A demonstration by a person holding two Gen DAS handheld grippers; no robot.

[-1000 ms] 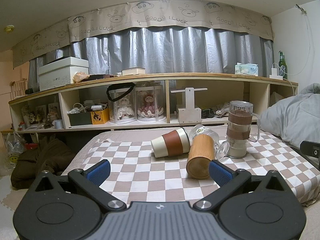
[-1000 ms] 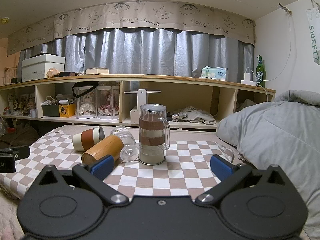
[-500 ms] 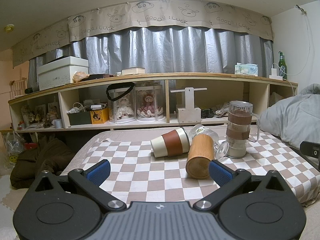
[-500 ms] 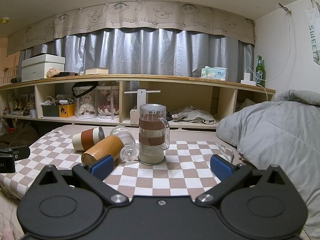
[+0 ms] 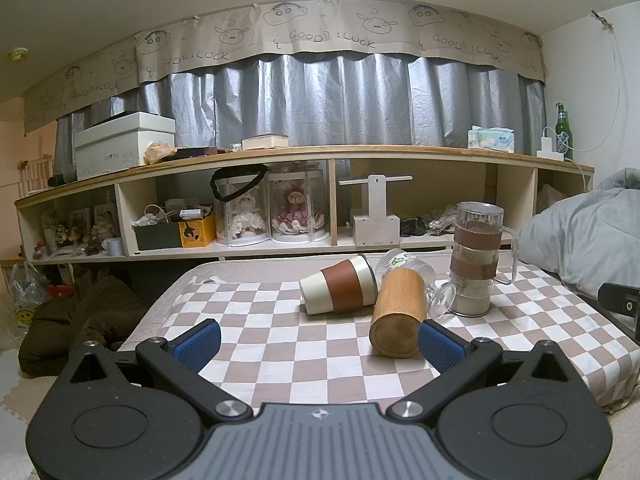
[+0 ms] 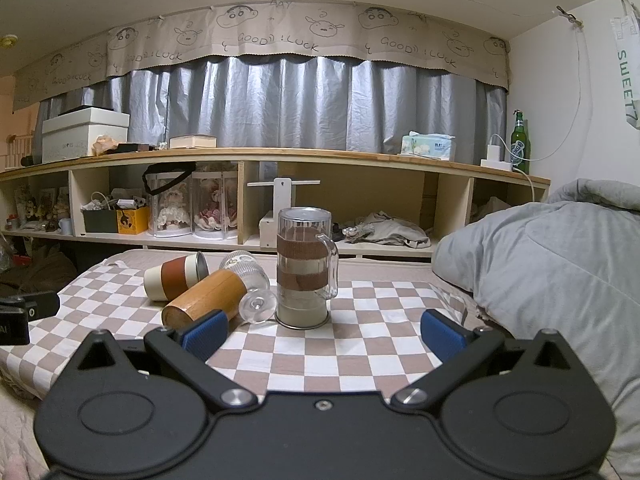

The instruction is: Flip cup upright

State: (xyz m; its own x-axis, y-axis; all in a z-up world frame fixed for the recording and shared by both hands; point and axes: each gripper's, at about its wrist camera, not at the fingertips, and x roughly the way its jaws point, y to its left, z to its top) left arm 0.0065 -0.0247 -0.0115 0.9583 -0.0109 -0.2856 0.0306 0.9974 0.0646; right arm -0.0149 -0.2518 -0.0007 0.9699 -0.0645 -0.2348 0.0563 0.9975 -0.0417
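Several cups sit on a checkered cloth [image 5: 256, 344]. A cream cup with a brown sleeve [image 5: 339, 290] [image 6: 174, 276] lies on its side. A wooden cup [image 5: 398, 320] [image 6: 204, 298] lies on its side, base toward me. A stemmed glass [image 5: 424, 284] [image 6: 250, 284] lies tipped behind it. A clear handled mug with brown bands [image 5: 476, 258] [image 6: 305, 268] stands mouth down. My left gripper [image 5: 318, 340] is open, near the wooden cup. My right gripper [image 6: 324, 336] is open, in front of the clear mug.
A long wooden shelf [image 5: 320, 152] with boxes, dolls and clutter runs behind the bed. A grey duvet [image 6: 552, 264] is heaped on the right. A dark bundle [image 5: 72, 320] lies on the floor at the left.
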